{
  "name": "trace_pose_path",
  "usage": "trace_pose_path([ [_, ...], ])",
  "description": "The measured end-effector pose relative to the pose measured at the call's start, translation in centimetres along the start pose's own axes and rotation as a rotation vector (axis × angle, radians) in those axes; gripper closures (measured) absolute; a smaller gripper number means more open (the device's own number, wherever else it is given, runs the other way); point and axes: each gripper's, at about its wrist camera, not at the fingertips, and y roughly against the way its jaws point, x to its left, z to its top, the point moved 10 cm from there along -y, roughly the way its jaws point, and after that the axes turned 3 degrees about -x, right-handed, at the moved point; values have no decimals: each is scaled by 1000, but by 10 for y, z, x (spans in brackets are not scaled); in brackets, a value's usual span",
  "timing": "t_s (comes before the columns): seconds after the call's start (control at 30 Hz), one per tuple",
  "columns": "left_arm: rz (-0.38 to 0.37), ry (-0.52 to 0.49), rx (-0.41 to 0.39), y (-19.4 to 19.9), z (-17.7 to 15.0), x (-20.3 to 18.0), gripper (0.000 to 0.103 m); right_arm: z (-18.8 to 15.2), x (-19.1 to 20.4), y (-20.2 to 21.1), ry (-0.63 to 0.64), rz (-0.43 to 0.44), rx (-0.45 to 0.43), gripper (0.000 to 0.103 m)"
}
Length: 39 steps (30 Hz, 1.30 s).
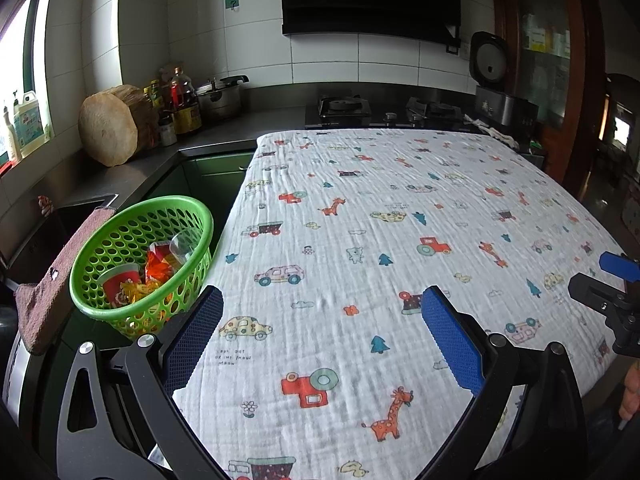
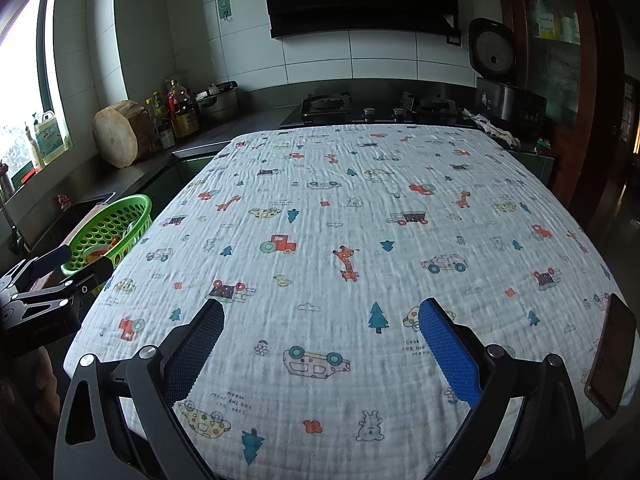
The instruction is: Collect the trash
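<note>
A green perforated basket sits left of the table, holding a red paper cup, orange wrappers and a clear plastic piece. It also shows in the right wrist view. My left gripper is open and empty, above the cloth-covered table near its front left. My right gripper is open and empty above the table's front middle. The right gripper shows at the right edge of the left wrist view; the left gripper shows at the left edge of the right wrist view.
The table cloth is white with cartoon cars and giraffes. A dark phone lies at the table's front right edge. Behind are a counter with a wooden chopping block, bottles, a pot, a gas hob and a rice cooker. A brown towel hangs by the sink.
</note>
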Motion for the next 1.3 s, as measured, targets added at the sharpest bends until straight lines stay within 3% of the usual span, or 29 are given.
trace_pose_path([
  [1.3,5,7,-17,4,3,-3,5,1,1,1,12,0,1,8],
])
